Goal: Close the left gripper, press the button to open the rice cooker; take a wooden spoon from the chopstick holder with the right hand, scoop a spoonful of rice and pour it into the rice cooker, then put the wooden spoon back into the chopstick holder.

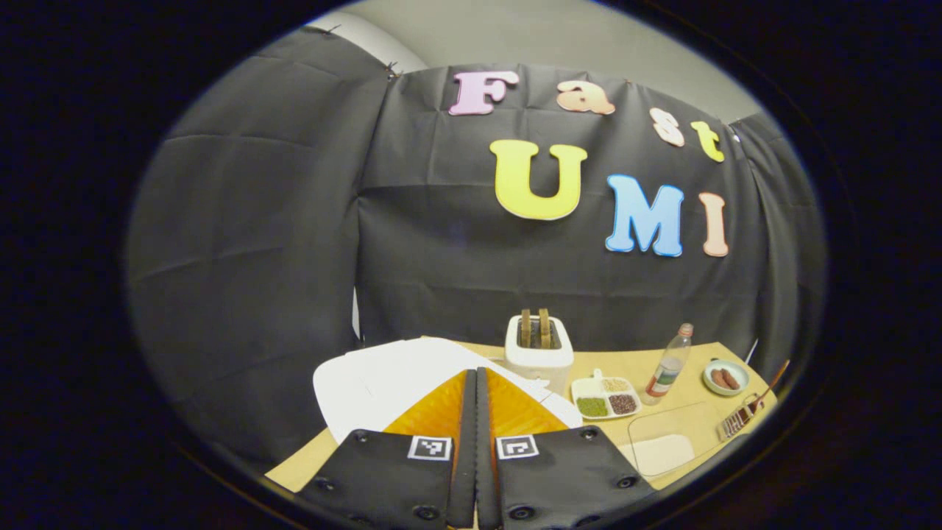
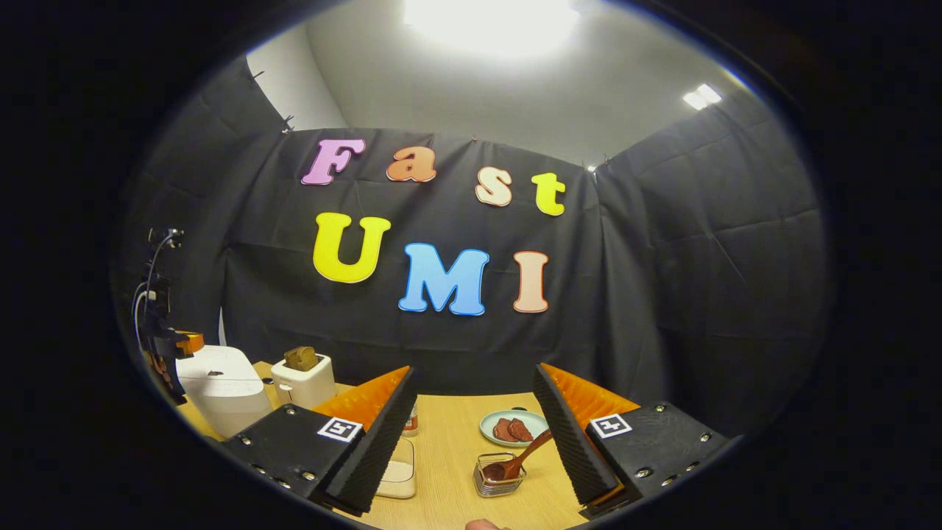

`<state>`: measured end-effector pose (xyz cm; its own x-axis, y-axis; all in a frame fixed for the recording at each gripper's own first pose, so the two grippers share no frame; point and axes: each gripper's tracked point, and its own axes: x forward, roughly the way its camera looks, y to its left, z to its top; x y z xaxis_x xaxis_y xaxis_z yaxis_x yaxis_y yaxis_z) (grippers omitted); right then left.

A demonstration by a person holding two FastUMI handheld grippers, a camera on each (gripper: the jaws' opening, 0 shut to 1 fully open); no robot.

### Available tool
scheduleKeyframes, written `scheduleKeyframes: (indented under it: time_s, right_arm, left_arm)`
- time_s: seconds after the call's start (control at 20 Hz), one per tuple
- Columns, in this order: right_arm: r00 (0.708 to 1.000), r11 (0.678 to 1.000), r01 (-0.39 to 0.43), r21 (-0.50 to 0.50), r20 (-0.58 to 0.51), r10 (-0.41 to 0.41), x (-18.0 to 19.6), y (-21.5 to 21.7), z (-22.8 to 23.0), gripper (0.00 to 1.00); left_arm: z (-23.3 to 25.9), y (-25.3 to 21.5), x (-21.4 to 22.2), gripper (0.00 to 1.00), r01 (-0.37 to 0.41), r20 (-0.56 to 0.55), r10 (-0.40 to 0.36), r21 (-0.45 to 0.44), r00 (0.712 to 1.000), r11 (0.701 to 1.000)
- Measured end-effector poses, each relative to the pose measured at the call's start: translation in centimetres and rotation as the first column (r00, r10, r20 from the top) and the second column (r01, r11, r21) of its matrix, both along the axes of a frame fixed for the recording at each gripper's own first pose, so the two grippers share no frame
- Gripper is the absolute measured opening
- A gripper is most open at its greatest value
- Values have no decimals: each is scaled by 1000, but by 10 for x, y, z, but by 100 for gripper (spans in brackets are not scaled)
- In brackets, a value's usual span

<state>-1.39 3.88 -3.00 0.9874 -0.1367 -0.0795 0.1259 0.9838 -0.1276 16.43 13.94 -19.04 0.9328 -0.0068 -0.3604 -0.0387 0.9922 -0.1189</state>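
left claw (image 1: 476, 383) is fully closed, empty, above the white rice cooker (image 1: 383, 383). right claw (image 2: 471, 412) is wide open, empty, above the wooden spoon (image 2: 519, 460) in its holder (image 2: 499, 478).

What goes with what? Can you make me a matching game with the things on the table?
Things:
1. toaster
2. wooden spoon
3. bottle
4. left gripper

States:
A. fingers shut together
B. leaning in the chopstick holder
C. bread slices poking out of the top
D. standing upright beside the divided tray

Pairs: 1-C, 2-B, 3-D, 4-A
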Motion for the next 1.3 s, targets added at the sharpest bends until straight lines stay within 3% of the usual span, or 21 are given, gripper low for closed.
scheduleKeyframes:
  time_s: [0.45, 0.75, 1.0, 1.3]
  right_arm:
    - [998, 998, 48, -28, -30, -49, -8, -1, -8, 97]
    - [998, 998, 54, -35, -33, -55, -10, -17, -9, 97]
    - [999, 999, 38, -5, -38, -38, -1, -46, -16, 97]
    - [999, 999, 13, 31, -34, -12, 21, -81, -26, 97]
  left_arm:
    - [-67, -4, 5, 8, 16, -132, -19, -25, 991, 1000]
    - [-65, -4, 6, 9, 0, -103, -3, -33, 995, 999]
    - [20, 14, 7, 8, -88, 88, 80, 93, 993, 992]
    - [121, 6, -30, 9, -164, 280, 135, 85, 951, 983]
